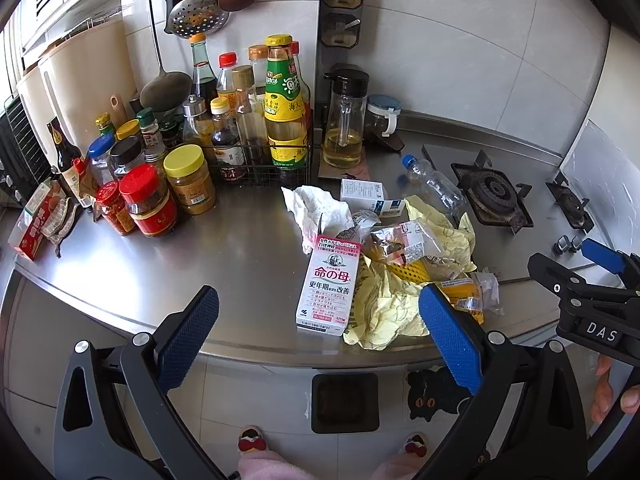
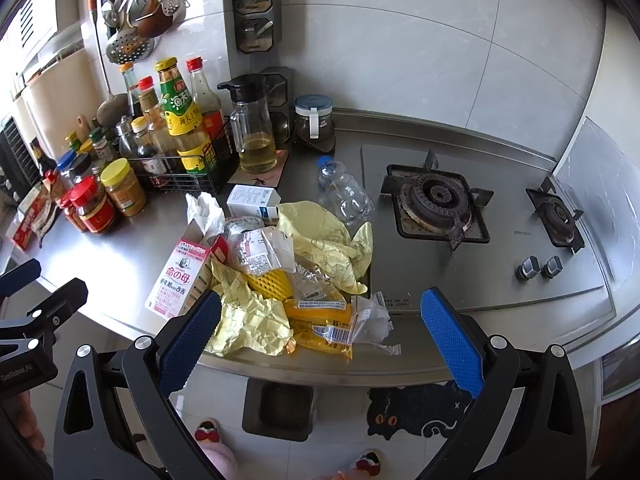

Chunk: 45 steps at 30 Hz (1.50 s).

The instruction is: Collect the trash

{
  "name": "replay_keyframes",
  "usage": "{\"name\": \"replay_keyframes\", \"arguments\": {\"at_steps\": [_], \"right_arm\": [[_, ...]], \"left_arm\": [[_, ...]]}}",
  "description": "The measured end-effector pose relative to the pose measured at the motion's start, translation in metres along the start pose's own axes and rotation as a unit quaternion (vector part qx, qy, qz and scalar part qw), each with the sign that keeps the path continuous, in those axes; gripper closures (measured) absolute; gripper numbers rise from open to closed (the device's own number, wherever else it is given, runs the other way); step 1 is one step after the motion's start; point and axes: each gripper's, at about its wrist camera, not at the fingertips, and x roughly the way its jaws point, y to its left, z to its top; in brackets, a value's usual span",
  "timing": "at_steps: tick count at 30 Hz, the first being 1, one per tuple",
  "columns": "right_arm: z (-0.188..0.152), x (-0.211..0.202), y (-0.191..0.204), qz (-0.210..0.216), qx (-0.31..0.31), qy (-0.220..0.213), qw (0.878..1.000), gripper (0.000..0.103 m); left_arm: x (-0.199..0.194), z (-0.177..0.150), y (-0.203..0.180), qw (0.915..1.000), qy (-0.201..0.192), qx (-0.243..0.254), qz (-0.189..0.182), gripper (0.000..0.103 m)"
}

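Trash (image 1: 400,264) is lying heaped on the desk (image 1: 240,240) just ahead of the left tongs (image 1: 320,332), which are gaping wide and holding nothing, the pink box (image 1: 329,284) sitting between their tips. Seen from the right wrist, the right tongs (image 2: 320,336) are likewise hanging wide and empty, framing yellow paper (image 2: 248,320) and wrappers (image 2: 324,324), probably lining up a grab, with a bin (image 2: 278,408) waiting below.
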Motion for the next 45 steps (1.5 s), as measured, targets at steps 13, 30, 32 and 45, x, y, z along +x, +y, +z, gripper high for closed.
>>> {"name": "replay_keyframes", "arguments": {"at_steps": [13,30,32,45], "right_arm": [[-0.003,0.005,-0.003,-0.011,-0.009,-0.025,1.0,0.003],[-0.054,0.083,-0.061,0.032,0.076,0.062,0.995,0.014],[-0.061,0.089,-0.059,0.036,0.073,0.066,0.995,0.017],[-0.065,0.12,-0.079,0.034,0.082,0.07,0.994,0.03]], "left_arm": [[0.012,-0.002,0.004,0.9999,-0.007,0.008,-0.005,0.008],[0.089,-0.025,0.024,0.9989,0.044,0.011,0.015,0.008],[0.095,-0.031,0.021,0.9987,0.045,0.022,0.006,0.008],[0.135,-0.038,-0.001,0.9958,0.045,0.079,-0.012,0.012]]}}
